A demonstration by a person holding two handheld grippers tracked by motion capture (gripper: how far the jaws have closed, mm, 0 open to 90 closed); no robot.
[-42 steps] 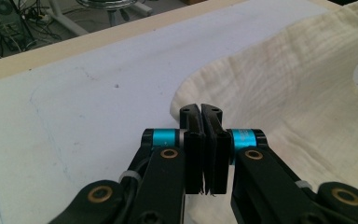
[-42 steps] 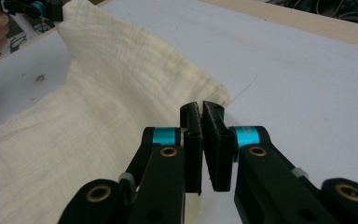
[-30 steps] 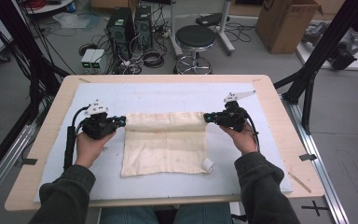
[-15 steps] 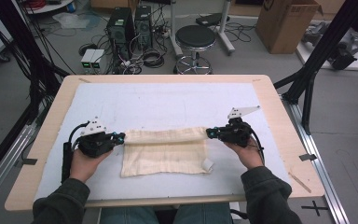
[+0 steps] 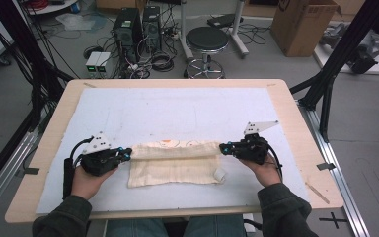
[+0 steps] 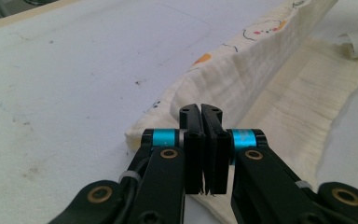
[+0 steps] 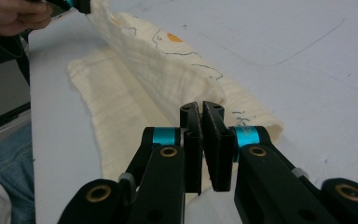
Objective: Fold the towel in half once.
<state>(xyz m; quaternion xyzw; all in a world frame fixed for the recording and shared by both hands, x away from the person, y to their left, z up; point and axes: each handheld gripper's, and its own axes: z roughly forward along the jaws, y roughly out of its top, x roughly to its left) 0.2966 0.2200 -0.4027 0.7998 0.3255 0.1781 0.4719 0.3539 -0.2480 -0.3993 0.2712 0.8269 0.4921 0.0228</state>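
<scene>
Left tool (image 5: 127, 154) and right tool (image 5: 223, 148) each pinching the cream cloth (image 5: 175, 170); printed marks unreadable.

**Cloth Lay Between Two Grippers at the Near Edge of the Table**

A cloth (image 5: 175, 163) lay on a mat (image 5: 177, 113) that covered most of the table (image 5: 296, 113), toward the person's side. The left gripper (image 5: 126, 154) sat at the cloth's left end and the right gripper (image 5: 223, 147) at its right end, each touching the raised far fold. Behind the table, on the floor, stood a stool (image 5: 206, 39), with computer towers (image 5: 137, 24) to its left and a cardboard box (image 5: 303, 24) to its right.
</scene>
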